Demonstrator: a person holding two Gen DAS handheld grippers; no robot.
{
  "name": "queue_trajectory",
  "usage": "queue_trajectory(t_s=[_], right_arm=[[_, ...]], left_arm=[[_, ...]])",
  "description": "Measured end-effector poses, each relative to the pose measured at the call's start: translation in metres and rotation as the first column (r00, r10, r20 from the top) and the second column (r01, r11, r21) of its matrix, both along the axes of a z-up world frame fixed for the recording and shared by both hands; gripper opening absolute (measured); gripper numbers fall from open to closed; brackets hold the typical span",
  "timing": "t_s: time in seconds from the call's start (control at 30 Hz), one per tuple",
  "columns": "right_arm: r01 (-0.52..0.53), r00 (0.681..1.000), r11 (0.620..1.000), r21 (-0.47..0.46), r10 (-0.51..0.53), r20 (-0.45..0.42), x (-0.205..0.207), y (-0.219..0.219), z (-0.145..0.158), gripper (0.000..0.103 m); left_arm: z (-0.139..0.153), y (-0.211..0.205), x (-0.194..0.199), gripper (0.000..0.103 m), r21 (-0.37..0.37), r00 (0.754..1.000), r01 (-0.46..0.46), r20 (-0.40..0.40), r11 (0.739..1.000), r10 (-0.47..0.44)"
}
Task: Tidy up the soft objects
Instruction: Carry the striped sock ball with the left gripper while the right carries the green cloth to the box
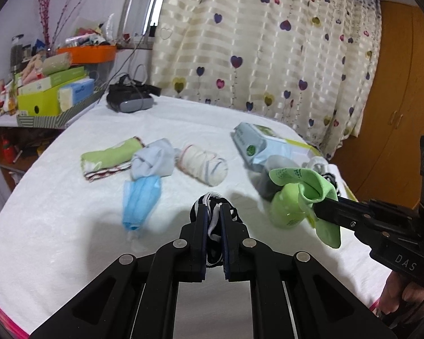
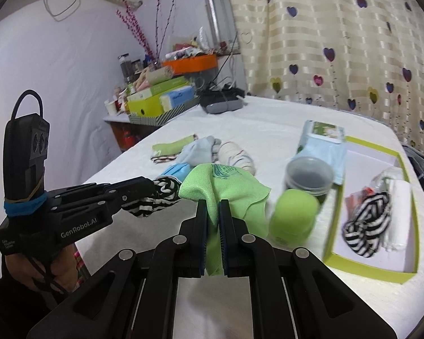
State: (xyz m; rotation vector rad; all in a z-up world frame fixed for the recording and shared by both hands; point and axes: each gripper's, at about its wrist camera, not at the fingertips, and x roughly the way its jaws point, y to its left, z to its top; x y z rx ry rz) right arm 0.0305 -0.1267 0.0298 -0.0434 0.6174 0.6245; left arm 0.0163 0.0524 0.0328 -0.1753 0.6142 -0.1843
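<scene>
We have both grippers clamped: left gripper point(image 1: 213, 212) pinching a striped sock point(image 1: 212, 227), right gripper point(image 2: 212, 209) pinching a green cloth point(image 2: 223, 186); both lifted off the bed, lime-edged box point(image 2: 410, 276) lies to our right, nearer the right hand

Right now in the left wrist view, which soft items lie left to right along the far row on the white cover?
Green folded cloth → pale blue bundle → cream rolled sock → wipes pack. The blue face mask lies nearer, below the bundle, so it is left out.
</scene>
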Motion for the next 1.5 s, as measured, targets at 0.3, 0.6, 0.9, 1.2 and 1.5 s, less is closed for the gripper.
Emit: queue_trajectory(t_s=[0.3,0.6,0.9,1.2,1.5], right_arm=[[0.070,0.997,0.997,0.017,-0.070,0.018,-0.005,-0.031,0.007,0.008],[0.137,0.990,0.990,0.034,-0.138,0.020,-0.004,-0.063,0.008,0.008],[0.191,0.981,0.981,0.041,-0.192,0.017,-0.001,-0.090,0.008,0.008],[0.234,0.972,0.971,0.049,-0.235,0.017,0.002,-0.111,0.009,0.008],[0.265,0.964,0.963,0.051,-0.266,0.017,0.003,-0.126,0.010,0.008]], left_arm=[[0.011,-0.033,0.004,0.008,0.007,0.999,0.049,0.009,0.999,-0.049],[0.022,-0.067,0.011,0.008,0.008,0.994,0.110,0.023,0.994,-0.110],[0.027,-0.102,0.017,0.008,0.023,0.984,0.172,0.033,0.985,-0.172],[0.032,-0.130,0.024,0.008,0.033,0.977,0.211,0.031,0.977,-0.212],[0.032,-0.149,0.031,0.008,0.034,0.967,0.251,0.031,0.967,-0.252]])
